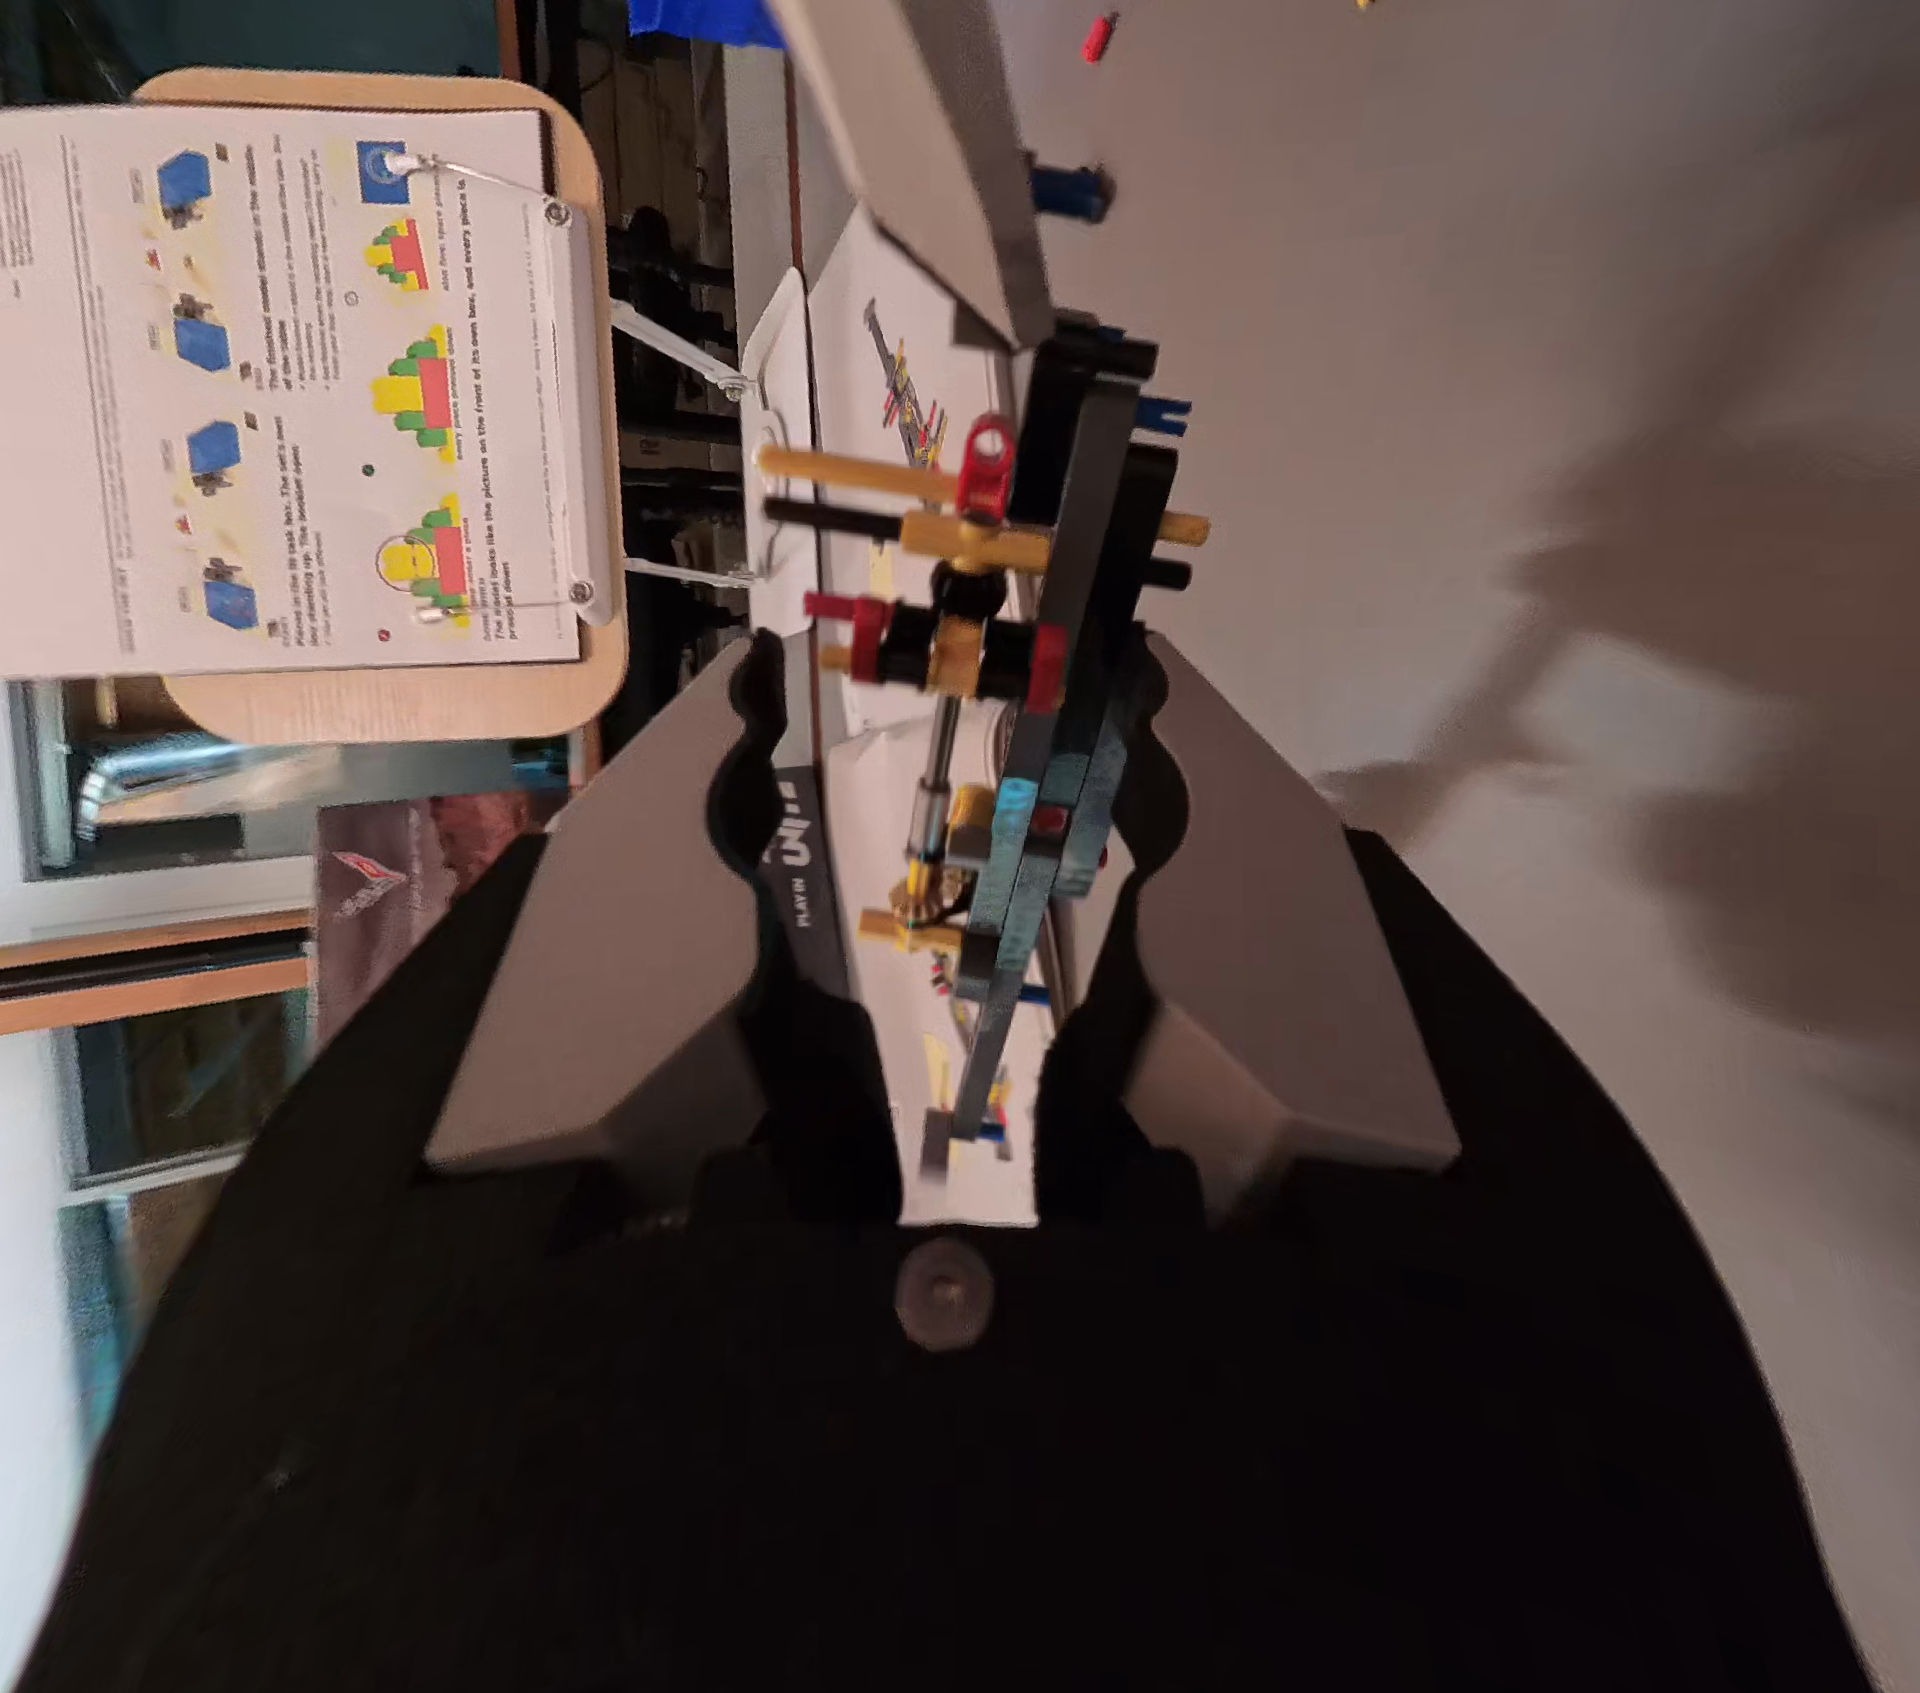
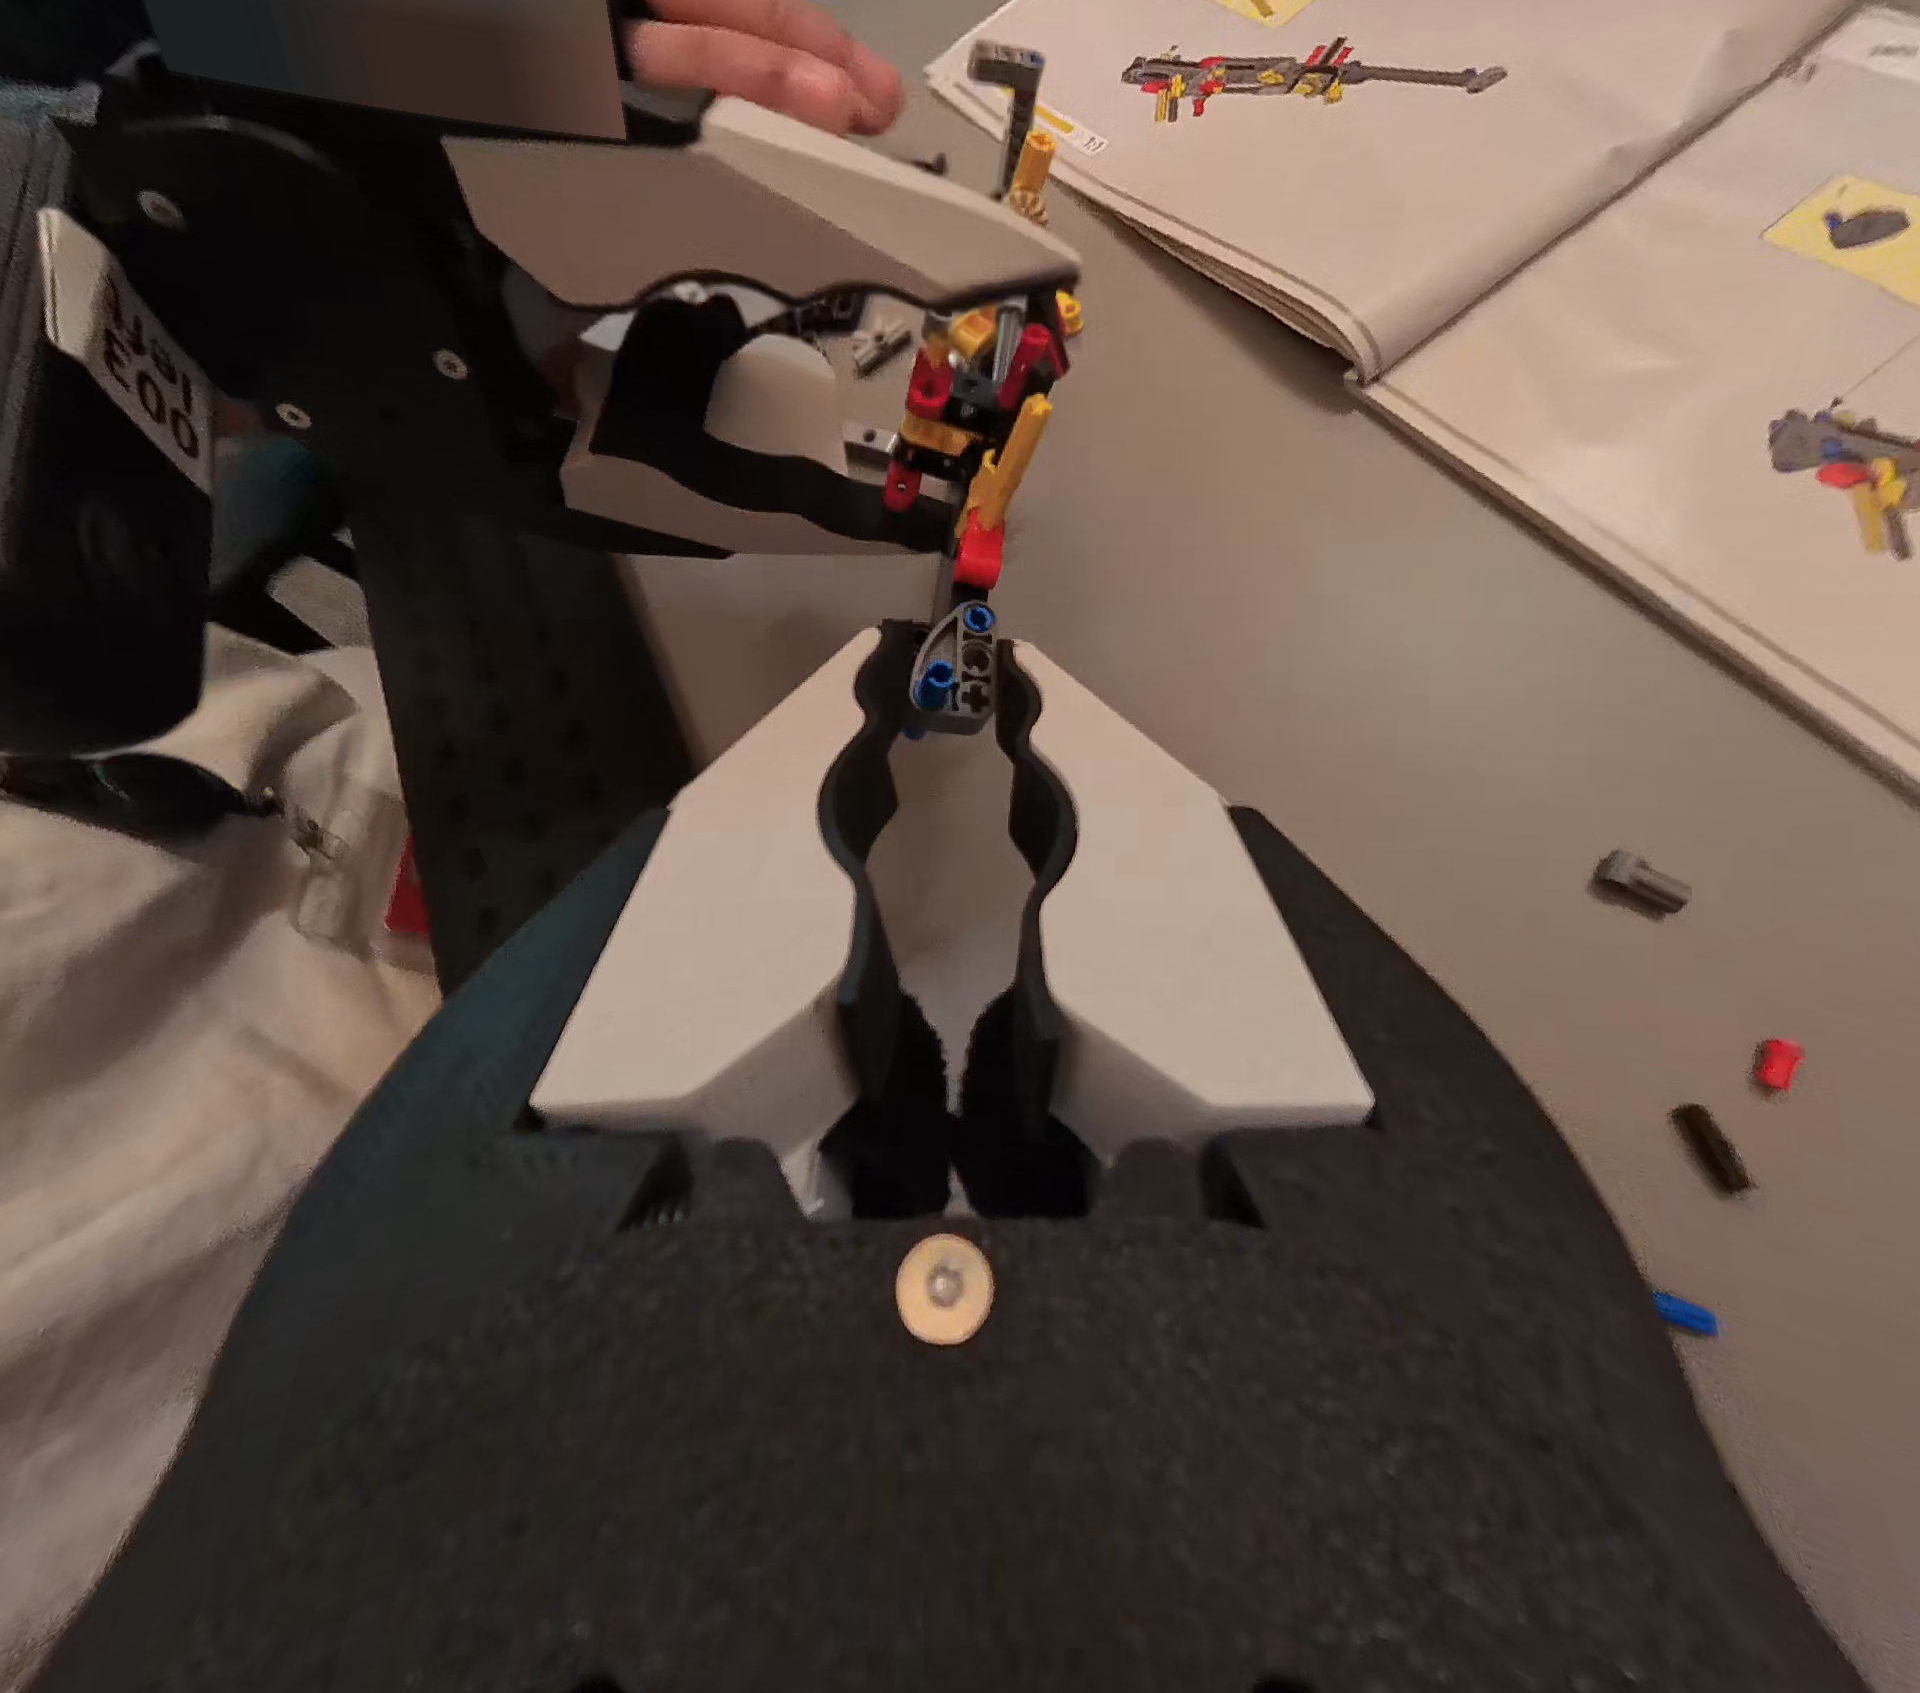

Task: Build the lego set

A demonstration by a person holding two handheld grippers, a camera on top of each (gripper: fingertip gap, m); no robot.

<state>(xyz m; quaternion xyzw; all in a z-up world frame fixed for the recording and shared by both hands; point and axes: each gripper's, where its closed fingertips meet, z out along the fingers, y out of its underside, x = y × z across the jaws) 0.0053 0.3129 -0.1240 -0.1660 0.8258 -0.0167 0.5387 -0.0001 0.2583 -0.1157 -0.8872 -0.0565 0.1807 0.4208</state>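
Dim indoor light; soft shadows on table [image 1: 1558,396]; blurred, warped edges.

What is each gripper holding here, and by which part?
Left gripper clamps the lego assembly across its long dark beams; right gripper pinches the grey end piece with blue pins.

Lab-like data-collection workroom, grey desk [image 2: 1351,708] ahead of the gripper, clipboard of printed instructions [image 1: 312,396] on a stand, shelving [image 1: 156,968] behind

grey table [image 2: 1299,656], open instruction booklet [image 2: 1455,189], scattered loose lego pieces [image 2: 1642,883], red, black, blue
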